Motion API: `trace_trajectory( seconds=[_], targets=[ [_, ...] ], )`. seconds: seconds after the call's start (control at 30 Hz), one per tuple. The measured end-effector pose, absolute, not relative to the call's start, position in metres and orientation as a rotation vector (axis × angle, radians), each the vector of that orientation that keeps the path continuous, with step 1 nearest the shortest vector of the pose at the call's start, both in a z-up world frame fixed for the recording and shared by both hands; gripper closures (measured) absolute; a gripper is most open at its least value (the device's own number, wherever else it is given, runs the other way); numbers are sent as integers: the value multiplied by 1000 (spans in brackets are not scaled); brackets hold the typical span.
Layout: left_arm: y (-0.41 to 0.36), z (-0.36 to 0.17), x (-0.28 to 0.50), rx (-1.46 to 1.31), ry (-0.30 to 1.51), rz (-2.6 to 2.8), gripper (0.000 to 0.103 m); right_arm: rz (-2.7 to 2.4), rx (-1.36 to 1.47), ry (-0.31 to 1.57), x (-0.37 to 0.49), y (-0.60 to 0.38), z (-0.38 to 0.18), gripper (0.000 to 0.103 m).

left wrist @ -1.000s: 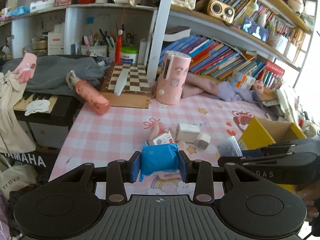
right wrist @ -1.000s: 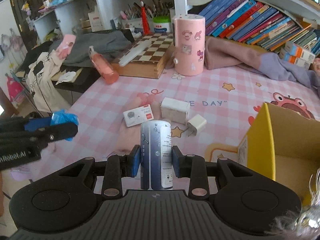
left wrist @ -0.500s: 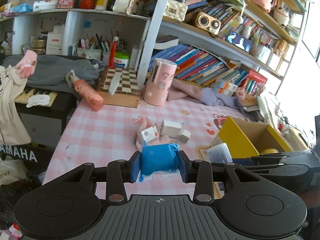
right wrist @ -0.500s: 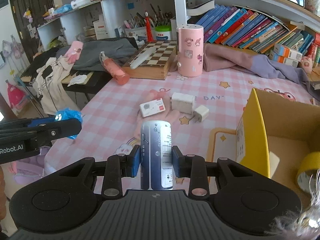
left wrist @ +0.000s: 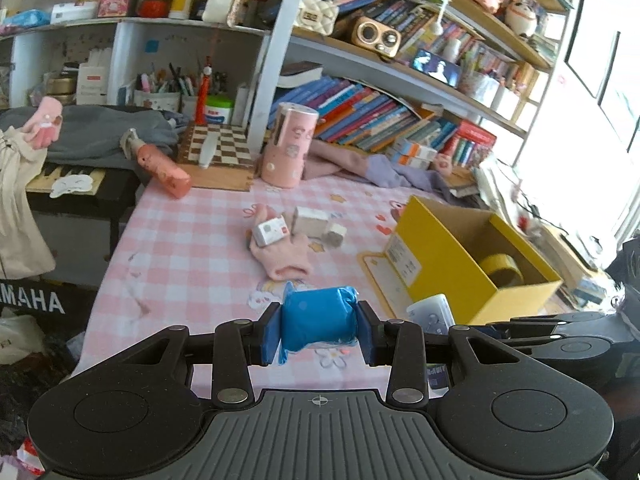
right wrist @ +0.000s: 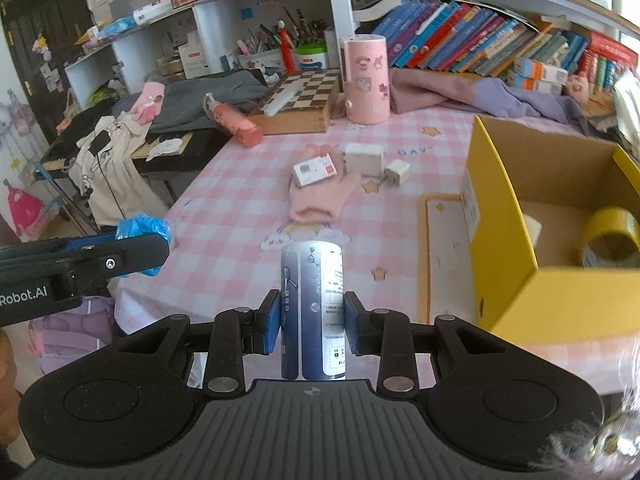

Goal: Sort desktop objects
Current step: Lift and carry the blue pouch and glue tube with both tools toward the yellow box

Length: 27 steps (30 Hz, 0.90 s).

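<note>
My left gripper is shut on a blue plastic-wrapped packet, held above the near edge of the pink checked table. My right gripper is shut on a dark blue and white can, held upright left of the yellow cardboard box. The box holds a yellow tape roll. On the table lie a pink glove, a small red and white card box, a white box and a white charger plug.
A pink cylinder holder, a chessboard box and a pink bottle stand at the table's far side. Shelves of books run behind. A purple cloth lies at the back right. A keyboard and clothes sit left of the table.
Both grippers have pulled back and up from the table with their loads held. The yellow box and its tape roll have come into fuller view on the right.
</note>
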State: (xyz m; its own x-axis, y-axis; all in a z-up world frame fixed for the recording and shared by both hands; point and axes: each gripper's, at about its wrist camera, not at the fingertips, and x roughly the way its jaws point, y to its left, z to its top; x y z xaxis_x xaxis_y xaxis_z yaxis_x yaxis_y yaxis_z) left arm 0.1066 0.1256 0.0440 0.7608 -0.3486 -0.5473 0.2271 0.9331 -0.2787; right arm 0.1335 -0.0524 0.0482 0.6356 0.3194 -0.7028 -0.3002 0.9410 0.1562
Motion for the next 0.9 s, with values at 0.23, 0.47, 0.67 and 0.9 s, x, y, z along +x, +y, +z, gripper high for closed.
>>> trace_trajectory(
  seconds=[0.23, 0.47, 0.67, 0.9],
  targets=[
    [120, 39, 86, -201, 664, -394, 66, 293, 57, 820, 93, -60, 42, 73],
    [108, 38, 75, -171, 676, -479, 66, 207, 106, 826, 65, -74, 41, 73],
    [90, 36, 74, -149, 685, -562, 66, 152, 125, 832, 50, -85, 41, 73],
    [69, 36, 76, -129, 689, -641, 66, 75, 144, 843, 35, -103, 39, 73]
  ],
)
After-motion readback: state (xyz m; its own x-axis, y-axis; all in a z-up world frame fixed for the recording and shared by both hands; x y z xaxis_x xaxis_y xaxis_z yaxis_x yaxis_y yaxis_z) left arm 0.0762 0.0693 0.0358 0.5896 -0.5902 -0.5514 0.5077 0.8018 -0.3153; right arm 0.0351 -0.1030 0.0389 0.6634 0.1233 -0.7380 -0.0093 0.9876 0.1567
